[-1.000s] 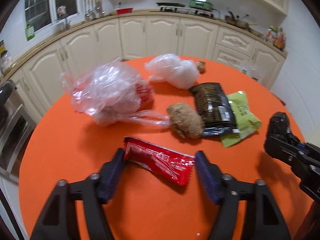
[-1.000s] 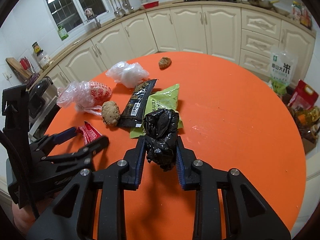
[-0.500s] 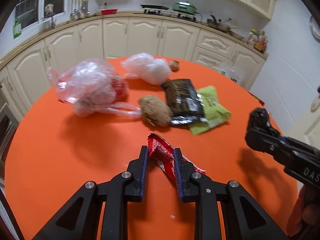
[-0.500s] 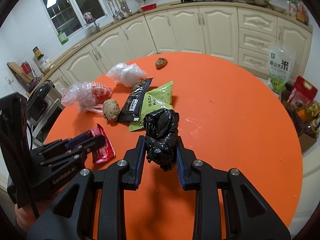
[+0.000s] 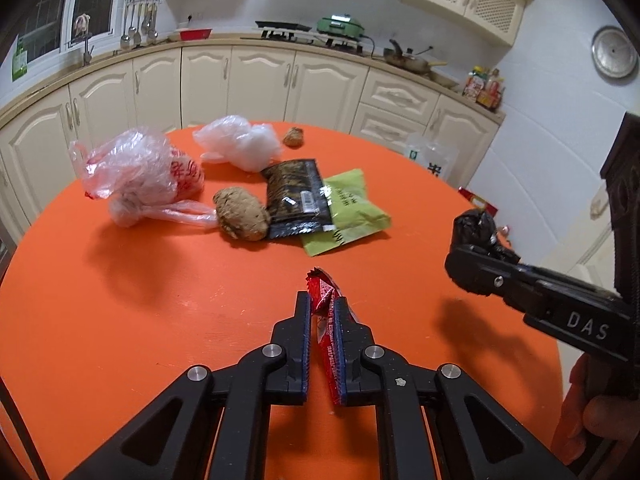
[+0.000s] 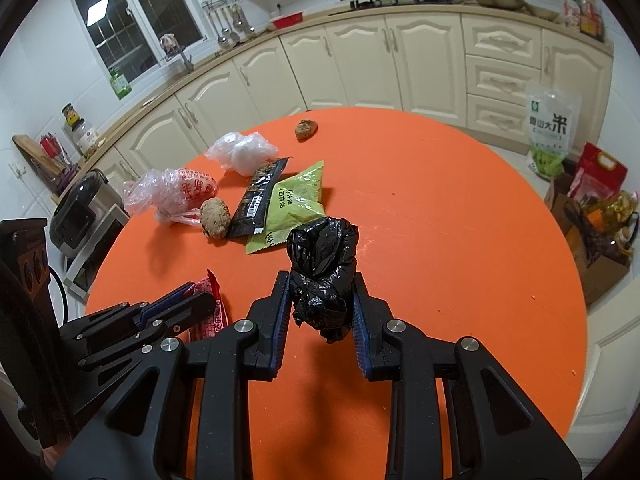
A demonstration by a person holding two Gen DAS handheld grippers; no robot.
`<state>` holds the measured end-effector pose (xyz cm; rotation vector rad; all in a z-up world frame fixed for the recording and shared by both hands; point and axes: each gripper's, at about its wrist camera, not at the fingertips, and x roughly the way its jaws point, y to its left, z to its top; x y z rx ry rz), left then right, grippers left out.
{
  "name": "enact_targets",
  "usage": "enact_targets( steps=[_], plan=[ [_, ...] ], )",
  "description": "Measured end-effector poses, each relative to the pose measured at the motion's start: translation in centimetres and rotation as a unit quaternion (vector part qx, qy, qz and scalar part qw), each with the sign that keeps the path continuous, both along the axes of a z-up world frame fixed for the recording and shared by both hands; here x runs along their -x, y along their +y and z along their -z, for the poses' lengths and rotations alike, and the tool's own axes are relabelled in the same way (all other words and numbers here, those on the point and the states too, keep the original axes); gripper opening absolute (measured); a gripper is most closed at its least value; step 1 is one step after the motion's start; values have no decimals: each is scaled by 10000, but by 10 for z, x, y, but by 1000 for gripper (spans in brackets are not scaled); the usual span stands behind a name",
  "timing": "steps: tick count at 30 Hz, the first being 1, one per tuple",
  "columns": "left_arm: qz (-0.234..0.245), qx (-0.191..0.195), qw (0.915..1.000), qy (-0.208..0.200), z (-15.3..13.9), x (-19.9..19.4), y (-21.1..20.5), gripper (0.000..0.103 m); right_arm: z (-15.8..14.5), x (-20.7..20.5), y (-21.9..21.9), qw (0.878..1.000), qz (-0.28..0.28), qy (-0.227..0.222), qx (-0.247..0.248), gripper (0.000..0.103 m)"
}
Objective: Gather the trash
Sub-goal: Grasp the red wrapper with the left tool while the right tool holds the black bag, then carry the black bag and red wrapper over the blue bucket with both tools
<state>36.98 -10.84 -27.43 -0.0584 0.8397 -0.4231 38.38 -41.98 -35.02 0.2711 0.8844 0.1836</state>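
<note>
Left wrist view: left gripper (image 5: 321, 312) is pinched tight on the red snack wrapper (image 5: 326, 330), which stands on edge between the fingers w/ its crimped end poking out past the tips. Risk: the film is thin and slick, and the grip looks to be on a folded edge only, so a quick swing or a bump vs the right gripper (image 5: 476, 240), just off to the right, could let it slide out. Ahead of the tips on the orange table (image 5: 120, 320) lie the brown lump (image 5: 241, 219), black packet (image 5: 298, 198), green packet (image 5: 348, 210), printed clear bag (image 5: 140, 176), white bag (image 5: 240, 146) and a small brown lump (image 5: 293, 136) far ahead. Vs 1 s ago: the fingers were spread wide w/ the wrapper flat on the table between them; 0.5 s ago they were half closed round it; now fully clamped, wrapper upended.

Right wrist view: right gripper (image 6: 320, 292) squeezes a crumpled black plastic bag (image 6: 322, 268); the wad bulges above the fingers and hangs below. Risk: it's springy, so any easing of the squeeze could let it unfurl or drop. The left gripper (image 6: 188, 304) sits low-left, the red wrapper (image 6: 208, 308) in it, near enough to collide. Vs earlier: same clamp on the bag throughout; the left gripper has closed and tipped the wrapper up; the litter ahead is unmoved.
</note>
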Motion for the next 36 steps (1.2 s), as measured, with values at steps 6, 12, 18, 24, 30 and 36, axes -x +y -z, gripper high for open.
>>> enact_targets(
  steps=[6, 12, 18, 24, 30, 36],
  plan=[
    [77, 82, 9997, -214, -15, 21, -1, 5, -9, 11, -9, 9999, 95, -104, 1, 26],
    [213, 144, 9979, -593, -44, 42, -14, 5, -31, 30, -25, 9991, 212, -363, 17, 26],
    [403, 197, 9939, -1010, -78, 68, -36, 5, -59, 56, -49, 9967, 409, -698, 53, 26],
    [705, 326, 9873, -1389, -112, 100, -69, 6, -92, 92, -83, 9913, 729, -1092, 136, 26],
    [1149, 468, 9789, -1623, -135, 133, -110, 6, -116, 129, -124, 9838, 1147, -1351, 261, 26],
    [1541, 567, 9718, -1695, -140, 149, -152, 6, -127, 164, -172, 9747, 1666, -1449, 343, 26]
  ],
)
